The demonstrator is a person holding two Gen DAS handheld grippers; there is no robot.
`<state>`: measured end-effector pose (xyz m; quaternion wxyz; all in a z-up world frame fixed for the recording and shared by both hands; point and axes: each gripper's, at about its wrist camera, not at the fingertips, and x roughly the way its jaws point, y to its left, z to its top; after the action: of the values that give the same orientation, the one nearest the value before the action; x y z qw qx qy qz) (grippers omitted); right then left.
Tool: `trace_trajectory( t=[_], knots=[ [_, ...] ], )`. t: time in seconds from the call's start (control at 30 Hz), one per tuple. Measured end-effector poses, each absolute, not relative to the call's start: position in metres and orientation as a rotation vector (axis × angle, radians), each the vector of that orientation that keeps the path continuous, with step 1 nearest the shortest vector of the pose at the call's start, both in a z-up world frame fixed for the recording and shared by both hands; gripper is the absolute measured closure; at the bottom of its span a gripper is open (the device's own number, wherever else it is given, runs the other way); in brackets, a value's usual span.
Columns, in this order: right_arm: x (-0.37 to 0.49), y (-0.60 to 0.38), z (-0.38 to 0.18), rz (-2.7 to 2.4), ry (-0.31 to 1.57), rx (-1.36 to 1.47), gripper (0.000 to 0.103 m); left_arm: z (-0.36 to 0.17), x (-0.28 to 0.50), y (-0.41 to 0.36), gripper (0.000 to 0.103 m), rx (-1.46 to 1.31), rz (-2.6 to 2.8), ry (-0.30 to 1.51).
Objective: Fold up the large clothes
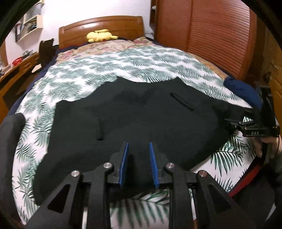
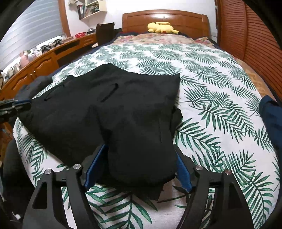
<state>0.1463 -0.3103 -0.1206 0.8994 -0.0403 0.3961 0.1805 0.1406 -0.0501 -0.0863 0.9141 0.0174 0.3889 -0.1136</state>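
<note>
Straddling black garment (image 2: 112,112) | right gripper (image 2: 139,169) wide, tips hidden | left gripper (image 1: 138,163) parted, empty

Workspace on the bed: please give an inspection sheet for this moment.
Surface: bed cover, palm-leaf print.
Job's things: black garment, spread flat, partly folded.
Clutter: yellow plush toy by the headboard; navy cloth at the bed's right edge.
Grippers: left gripper open above the garment; right gripper open, fingers astride the garment's near end.
Cables: nothing seen.
Surroundings: wooden headboard, slatted wardrobe, desk.
</note>
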Motion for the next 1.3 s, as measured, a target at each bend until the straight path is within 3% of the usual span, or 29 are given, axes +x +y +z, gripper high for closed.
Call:
trace_trajectory(
  t=[0.77,0.8,0.87,0.9,0.97,1.13,1.3],
  knots=[
    [0.154,-0.315,-0.138,0.409,0.889,-0.002,0.020,-0.130,0.150,-0.093,0.079,0.128,-0.251,0.858],
    [0.155,-0.315,-0.138,0.418,0.892,0.011,0.023,-0.131,0.150,-0.093,0.079,0.127,-0.252,0.856],
    [0.154,-0.314,-0.137,0.467,0.895,0.040,0.047,-0.131,0.149,-0.091,0.079,0.124,-0.254,0.854],
    [0.152,-0.313,-0.134,0.473,0.886,0.041,0.050,-0.130,0.149,-0.091,0.079,0.121,-0.255,0.853],
    [0.148,-0.308,-0.126,0.479,0.857,0.020,0.068,-0.129,0.149,-0.089,0.079,0.113,-0.258,0.852],
    [0.140,-0.302,-0.101,0.495,0.767,0.024,0.079,-0.120,0.145,-0.082,0.078,0.084,-0.265,0.844],
    [0.132,-0.285,-0.068,0.528,0.643,0.045,0.081,-0.100,0.133,-0.063,0.078,0.060,-0.258,0.799]
  ],
)
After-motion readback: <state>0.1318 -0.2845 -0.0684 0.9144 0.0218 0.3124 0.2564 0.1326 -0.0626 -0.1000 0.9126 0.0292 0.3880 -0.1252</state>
